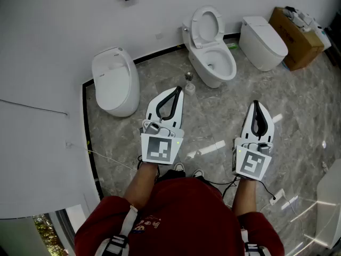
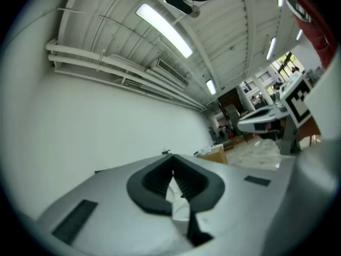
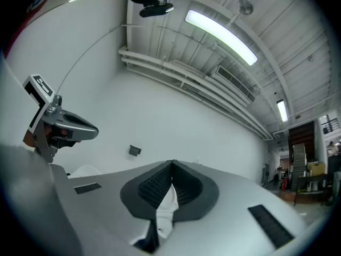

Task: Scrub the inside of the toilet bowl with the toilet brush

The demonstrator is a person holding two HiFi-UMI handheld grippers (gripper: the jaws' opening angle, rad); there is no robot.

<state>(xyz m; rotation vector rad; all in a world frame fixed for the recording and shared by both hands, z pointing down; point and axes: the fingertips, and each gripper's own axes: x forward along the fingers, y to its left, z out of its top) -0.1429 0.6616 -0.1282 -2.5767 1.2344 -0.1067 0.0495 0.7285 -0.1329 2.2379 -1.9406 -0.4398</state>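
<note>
Both pairs of jaws are closed tip to tip, nothing between them: left gripper (image 2: 171,156), right gripper (image 3: 171,163). Only the head view shows the toilet brush (image 1: 189,85), upright on the floor just beyond the left jaws' tips, beside the open toilet bowl (image 1: 233,71). The gripper views catch only wall (image 2: 106,121) and ceiling (image 3: 277,31).

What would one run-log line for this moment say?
left gripper: shut, empty | right gripper: shut, empty | toilet brush: untouched beside open toilet | scrubbing: not begun
</note>
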